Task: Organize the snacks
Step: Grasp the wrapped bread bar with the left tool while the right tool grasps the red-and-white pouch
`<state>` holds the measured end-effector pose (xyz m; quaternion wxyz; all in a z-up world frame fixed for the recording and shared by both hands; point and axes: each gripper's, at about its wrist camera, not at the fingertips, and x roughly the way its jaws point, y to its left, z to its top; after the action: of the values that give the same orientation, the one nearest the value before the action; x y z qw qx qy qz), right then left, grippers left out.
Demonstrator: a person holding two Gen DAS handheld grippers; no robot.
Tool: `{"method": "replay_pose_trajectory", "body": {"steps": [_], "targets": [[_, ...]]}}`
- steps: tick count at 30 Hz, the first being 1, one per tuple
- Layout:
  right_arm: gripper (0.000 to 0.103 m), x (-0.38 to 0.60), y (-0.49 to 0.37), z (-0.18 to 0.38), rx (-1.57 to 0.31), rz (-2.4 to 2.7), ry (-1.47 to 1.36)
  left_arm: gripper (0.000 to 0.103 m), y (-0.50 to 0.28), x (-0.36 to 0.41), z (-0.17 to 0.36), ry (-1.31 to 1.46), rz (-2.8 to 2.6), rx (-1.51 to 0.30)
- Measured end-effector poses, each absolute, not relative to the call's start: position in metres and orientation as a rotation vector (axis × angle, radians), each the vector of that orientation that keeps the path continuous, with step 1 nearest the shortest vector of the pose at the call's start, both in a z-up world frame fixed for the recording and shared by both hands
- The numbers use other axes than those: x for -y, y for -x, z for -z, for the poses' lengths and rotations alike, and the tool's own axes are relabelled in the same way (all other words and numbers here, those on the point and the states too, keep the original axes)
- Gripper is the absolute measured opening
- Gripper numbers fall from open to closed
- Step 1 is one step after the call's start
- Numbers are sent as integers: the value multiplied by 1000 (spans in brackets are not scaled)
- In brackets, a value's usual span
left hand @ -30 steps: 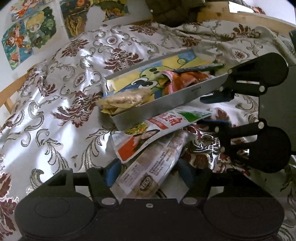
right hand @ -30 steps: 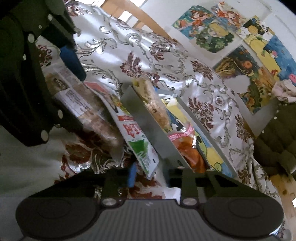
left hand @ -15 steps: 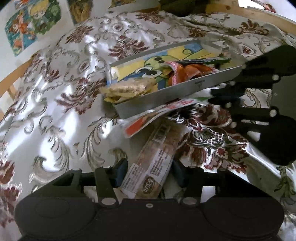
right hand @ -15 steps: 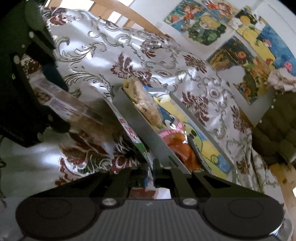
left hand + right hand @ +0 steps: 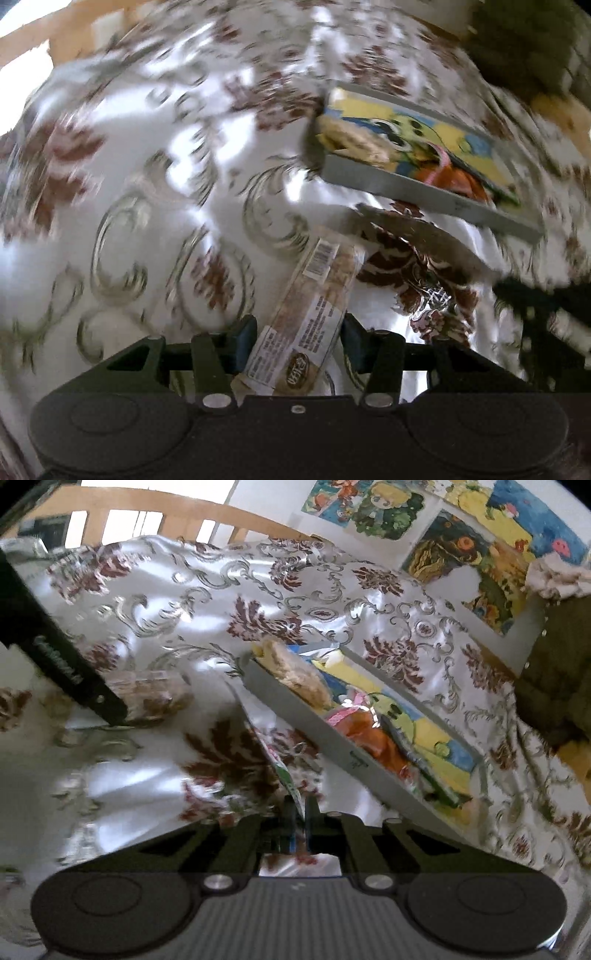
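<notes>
Blue pads of your left tool (image 5: 297, 341) are closing around the biscuit pack (image 5: 308, 325); your right tool (image 5: 300, 814) pinches the flat snack packet (image 5: 275, 753).

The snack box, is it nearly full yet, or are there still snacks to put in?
Partly. The box on the flowered cloth already holds a biscuit pack and an orange packet. The left gripper holds a long biscuit bar; the right gripper pinches a flat packet. Both must go in.
</notes>
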<state>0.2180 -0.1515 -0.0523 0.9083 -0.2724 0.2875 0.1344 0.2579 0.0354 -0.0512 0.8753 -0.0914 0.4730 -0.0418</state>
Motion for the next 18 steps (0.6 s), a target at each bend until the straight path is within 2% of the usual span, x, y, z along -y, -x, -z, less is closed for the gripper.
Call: {"method": "replay_pose_trajectory", "body": {"steps": [6,10,18], "targets": [[6,153,-206,42,-577,-302,478,50,-254,-44,53,309,58,-1004],[12,158,-217,45,-567,-275,444,50,-261,-40,56,282,77,-1001],[38,146,-236,62,-545,-300,484,48,-270,-27,60,194,116,-988]]}}
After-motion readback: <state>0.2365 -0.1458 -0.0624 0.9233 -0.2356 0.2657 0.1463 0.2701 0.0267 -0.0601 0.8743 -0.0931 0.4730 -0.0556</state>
